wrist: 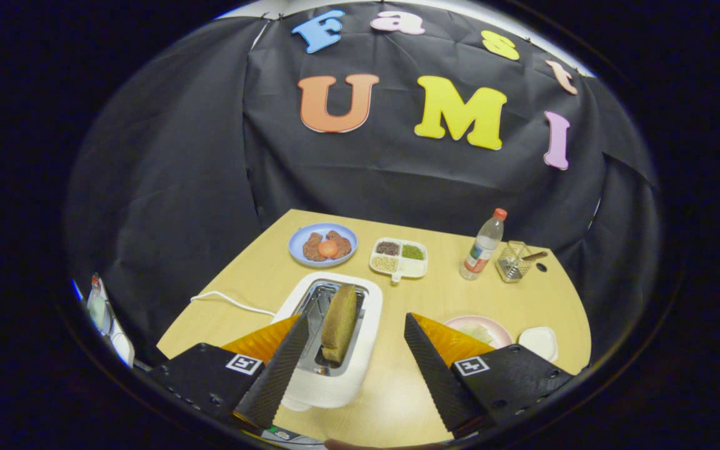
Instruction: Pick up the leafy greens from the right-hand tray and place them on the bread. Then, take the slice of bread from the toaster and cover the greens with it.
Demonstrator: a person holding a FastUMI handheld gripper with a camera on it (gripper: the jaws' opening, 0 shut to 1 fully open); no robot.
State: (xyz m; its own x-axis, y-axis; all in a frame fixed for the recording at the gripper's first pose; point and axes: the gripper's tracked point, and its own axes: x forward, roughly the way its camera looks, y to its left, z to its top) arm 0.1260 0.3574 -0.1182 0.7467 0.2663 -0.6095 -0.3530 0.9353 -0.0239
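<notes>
Bread (339, 324) stands on edge in the slot of the white toaster (335, 369), rising well clear of the top, its broad faces turned sideways toward the fingers and its long axis running away from the camera along the slot. It sits just ahead of the gripper (355, 325), nearer the left finger, whose tip overlaps the toaster's near edge, so the slice lies left of the midline between the two fingers. The fingers are spread wide with nothing between them; neither touches the slice. As I judge it, a grip across the slice's thin width needs the gripper shifted a little left and forward so the fingers straddle it.

Beyond the right finger sits a pink plate (484, 326) holding something pale and greenish, partly hidden by that finger; whether it is the greens already laid on bread I cannot tell. A small white dish (539, 342) lies just beside it.

Farther back on the wooden table (435, 294) are a blue plate (323, 244) with brown pieces and a round orange-red thing, a divided white tray (399, 257) of grains, a clear bottle (484, 246) with a red cap, and a glass holder (514, 260) with a utensil. A white cord (229, 301) trails left from the toaster.

The bottle's label is too small to read, and the toaster shows no legible brand. Square black-and-white markers sit on both finger mounts.
</notes>
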